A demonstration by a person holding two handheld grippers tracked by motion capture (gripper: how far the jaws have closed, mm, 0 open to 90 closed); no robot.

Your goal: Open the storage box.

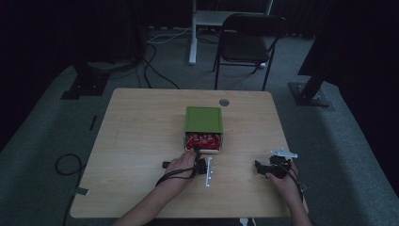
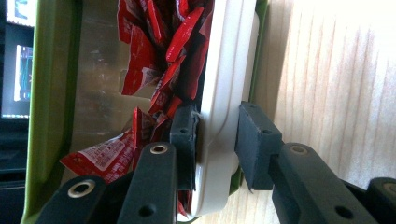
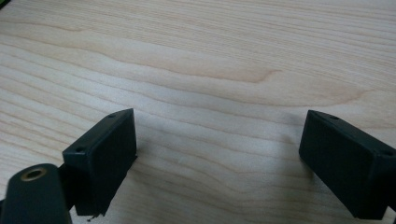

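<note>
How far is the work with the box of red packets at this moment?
Done: the green lid is slid partly off, so the red packets show. In hand: the left gripper is shut on the box's white front wall. The right gripper waits open over the table. Left: probably moving the box or emptying it.

A white plastic box (image 1: 203, 142) with a green lid (image 1: 203, 119) sits on the table, right in front of the left gripper (image 2: 217, 140). The lid is slid back, so the near end is open. Shiny red packets (image 2: 159, 60) fill the inside. The box's white rim (image 2: 224, 102) is pinched between the left gripper's two black pads.
</note>
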